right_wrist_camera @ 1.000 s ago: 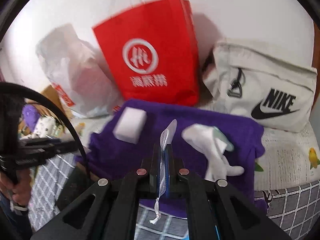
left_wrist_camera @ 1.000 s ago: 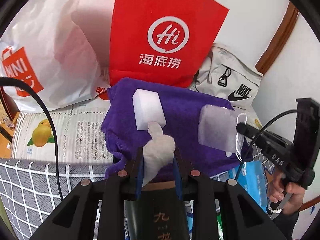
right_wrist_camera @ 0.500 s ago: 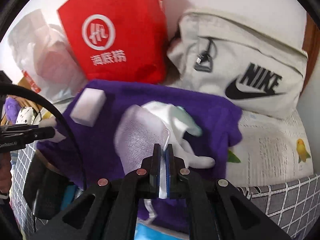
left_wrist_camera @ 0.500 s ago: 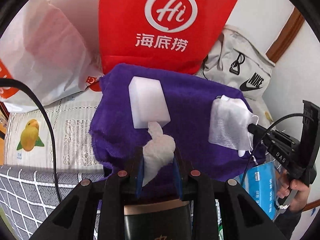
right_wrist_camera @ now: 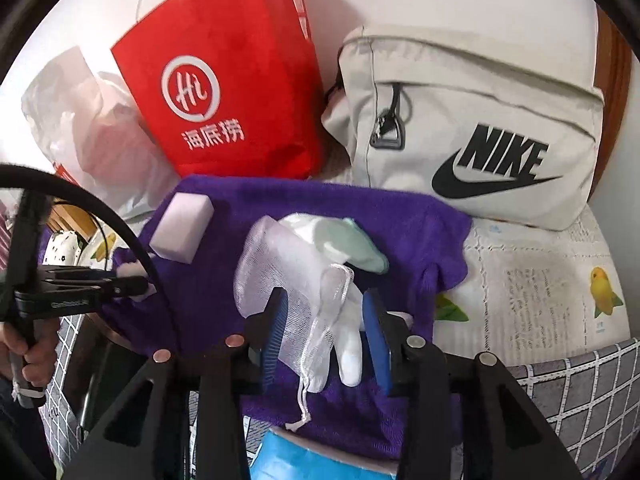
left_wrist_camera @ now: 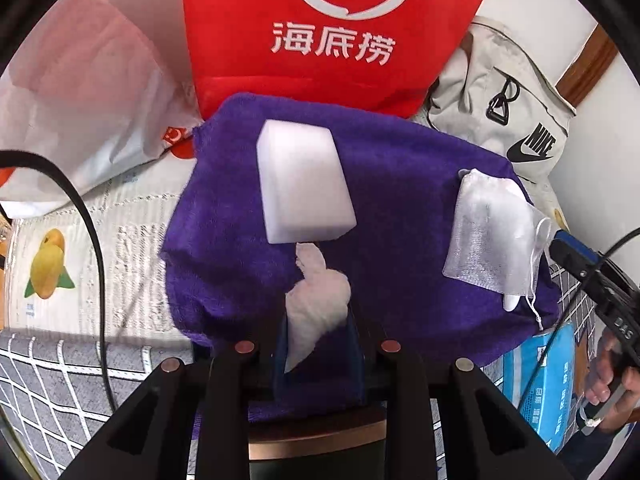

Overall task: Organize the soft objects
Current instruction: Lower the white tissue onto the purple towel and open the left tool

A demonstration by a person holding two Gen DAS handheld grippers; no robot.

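Left wrist view: left gripper (left_wrist_camera: 318, 340), jaws clamped on a crumpled white cloth wad (left_wrist_camera: 316, 300), over a fuzzy purple towel (left_wrist_camera: 400, 216) bearing a white foam block (left_wrist_camera: 304, 182) and sheer mesh drawstring pouch (left_wrist_camera: 490, 234); red bag (left_wrist_camera: 336, 28) printed "Hi 海底捞". Right wrist view: right gripper (right_wrist_camera: 326, 336), jaws opening, pouch (right_wrist_camera: 288, 276) lying loose between them atop a white glove (right_wrist_camera: 348, 344); beige canvas bag (right_wrist_camera: 472, 128) marked "NIKE".

On my purple terry towel (left_wrist_camera: 400, 208): white foam block (left_wrist_camera: 304, 184) at left, sheer white mesh drawstring pouch (right_wrist_camera: 288, 272) at right, lying over a white glove (right_wrist_camera: 352, 344) | behind towel: red paper carrier bag (right_wrist_camera: 240, 92), beige canvas Nike bag (right_wrist_camera: 480, 128) to its right, white plastic bag (left_wrist_camera: 88, 112) to its left | below towel's near edge: blue tissue pack (left_wrist_camera: 548, 384)
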